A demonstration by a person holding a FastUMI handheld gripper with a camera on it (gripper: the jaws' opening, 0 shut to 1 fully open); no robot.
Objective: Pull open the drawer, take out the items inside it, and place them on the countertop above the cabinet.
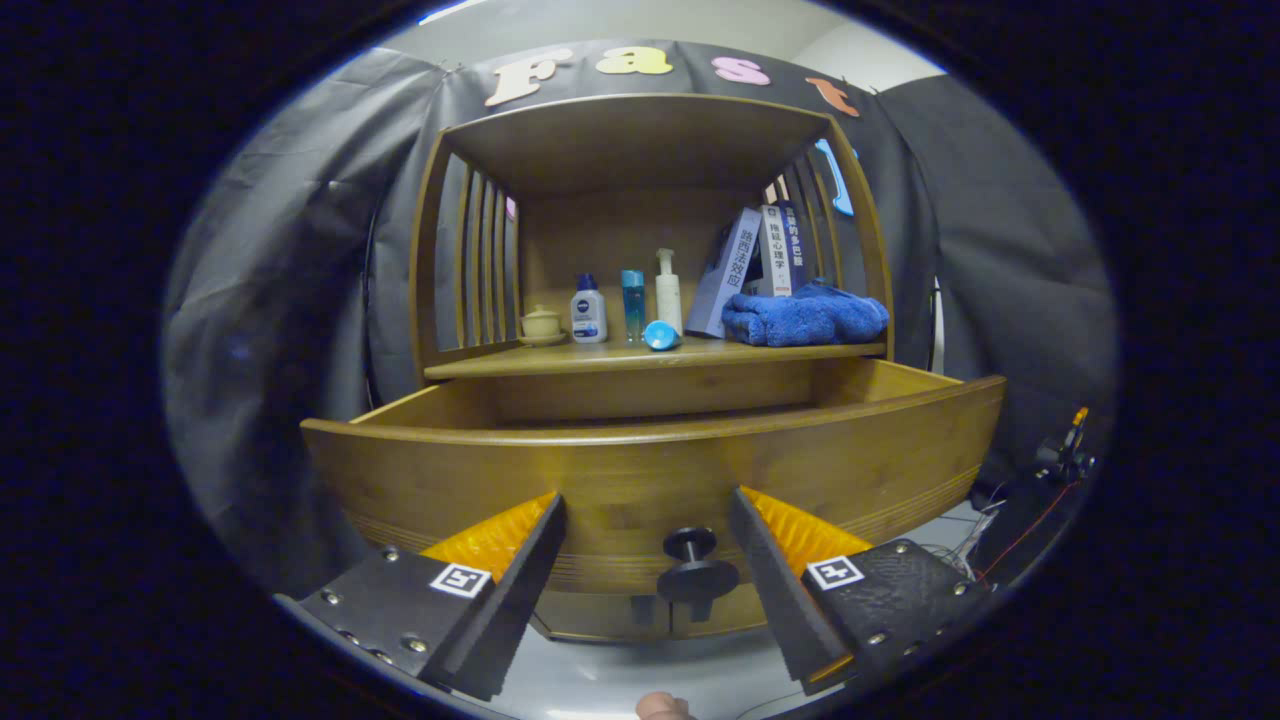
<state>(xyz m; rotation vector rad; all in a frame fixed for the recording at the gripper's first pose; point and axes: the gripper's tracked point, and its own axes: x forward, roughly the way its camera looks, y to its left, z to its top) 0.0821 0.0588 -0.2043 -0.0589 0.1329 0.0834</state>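
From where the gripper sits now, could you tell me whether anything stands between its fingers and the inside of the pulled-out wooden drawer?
Yes: the wooden drawer's tall front panel stands between the open gripper and the inside, hiding the contents. The black round knob sits between the fingers, untouched. The gripper would probably have to rise over the rim.

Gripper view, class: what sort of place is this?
Probably a staged booth, not a home: a wooden cabinet with toiletry bottles, its drawer open before draped black cloth. The open claw flanks the knob.
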